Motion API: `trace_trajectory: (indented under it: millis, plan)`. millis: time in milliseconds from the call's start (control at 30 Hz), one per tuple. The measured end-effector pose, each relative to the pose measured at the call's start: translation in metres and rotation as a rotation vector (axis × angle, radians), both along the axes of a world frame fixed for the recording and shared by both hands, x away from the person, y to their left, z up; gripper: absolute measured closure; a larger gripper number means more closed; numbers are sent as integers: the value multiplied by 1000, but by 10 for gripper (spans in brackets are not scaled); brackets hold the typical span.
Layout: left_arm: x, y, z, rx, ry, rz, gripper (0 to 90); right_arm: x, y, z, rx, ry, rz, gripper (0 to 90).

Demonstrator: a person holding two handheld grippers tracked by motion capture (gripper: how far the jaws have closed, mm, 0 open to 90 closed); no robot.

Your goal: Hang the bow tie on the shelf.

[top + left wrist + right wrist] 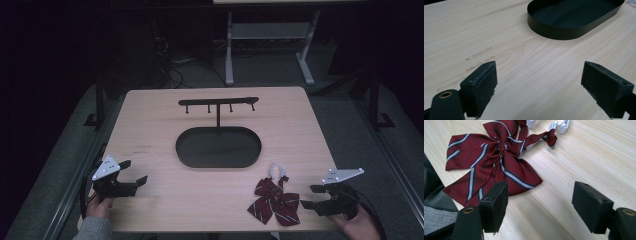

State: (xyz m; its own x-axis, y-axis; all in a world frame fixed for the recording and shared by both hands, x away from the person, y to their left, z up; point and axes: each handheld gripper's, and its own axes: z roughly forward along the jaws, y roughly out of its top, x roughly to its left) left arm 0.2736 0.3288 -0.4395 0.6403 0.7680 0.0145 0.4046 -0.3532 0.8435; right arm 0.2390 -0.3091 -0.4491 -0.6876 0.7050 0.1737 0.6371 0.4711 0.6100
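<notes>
Right gripper (315, 196): jaws spread wide, nothing between them; rested at table's (150, 115) near right corner, just beside bow tie, apparently staged for pickup.
Left gripper (134, 172): jaws spread, empty, parked near left.
Striped bow tie (274, 201): lay flat, white clasp (560, 126) toward stand.
Hook stand (218, 103): upright in oval tray (218, 147), likely the hanging point.

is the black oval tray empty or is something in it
Empty. The black oval tray shows only its bare dark floor in the high view, and the striped bow tie lies flat on the table outside it, near the right tool.
</notes>
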Motion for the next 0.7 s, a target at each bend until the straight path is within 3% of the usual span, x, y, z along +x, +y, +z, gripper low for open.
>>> trace_trajectory:
  millis: [300, 700]
  plan:
    - [0, -1, -1, -8, 3, 8, 129, 4, 3, 9, -26, 14, 23, 330]
    - [1, -1, -2, 3, 2, -2, 129, 28, 23, 37, -99, 31, 89, 350]
